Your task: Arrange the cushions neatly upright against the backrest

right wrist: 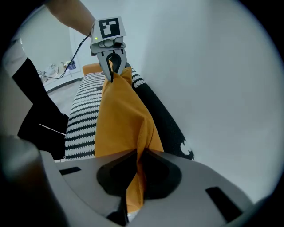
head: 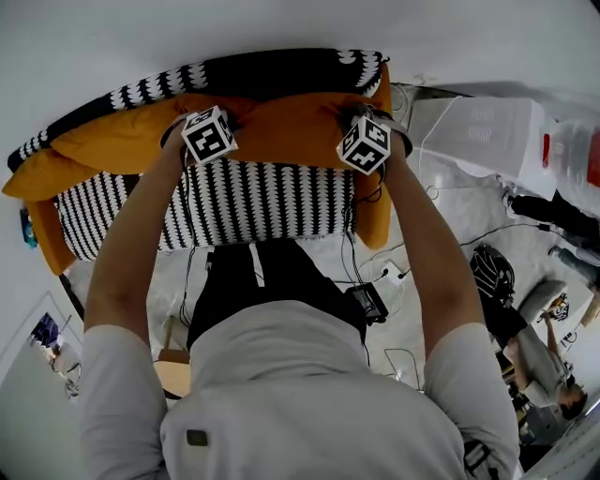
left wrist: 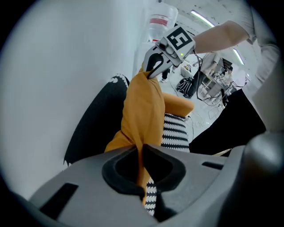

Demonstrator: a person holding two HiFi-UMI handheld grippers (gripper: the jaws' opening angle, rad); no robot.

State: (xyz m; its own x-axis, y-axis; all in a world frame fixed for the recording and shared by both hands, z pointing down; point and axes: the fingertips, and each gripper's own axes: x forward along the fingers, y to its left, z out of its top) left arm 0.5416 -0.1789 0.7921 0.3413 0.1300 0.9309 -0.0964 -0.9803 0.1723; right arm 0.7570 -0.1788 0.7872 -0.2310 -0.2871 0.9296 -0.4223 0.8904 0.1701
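A long orange cushion (head: 281,127) stands along the black-and-white backrest (head: 272,66) of a sofa with a striped seat (head: 253,202). Both grippers hold its top edge. My left gripper (left wrist: 141,148) is shut on a pinched fold of the orange fabric (left wrist: 142,106) near the cushion's left end. My right gripper (right wrist: 136,155) is shut on the fabric (right wrist: 120,119) near the right end. In the head view the left gripper (head: 208,134) and the right gripper (head: 364,143) show as marker cubes over the cushion. A second orange cushion (head: 98,145) lies further left against the backrest.
An orange arm piece (head: 380,211) closes the sofa's right end, and another orange piece (head: 42,234) hangs at the left end. A white wall (head: 281,23) is behind. A clear plastic box (head: 487,131), cables (head: 394,272), a dark bag (head: 492,272) and seated people (head: 548,361) are at the right.
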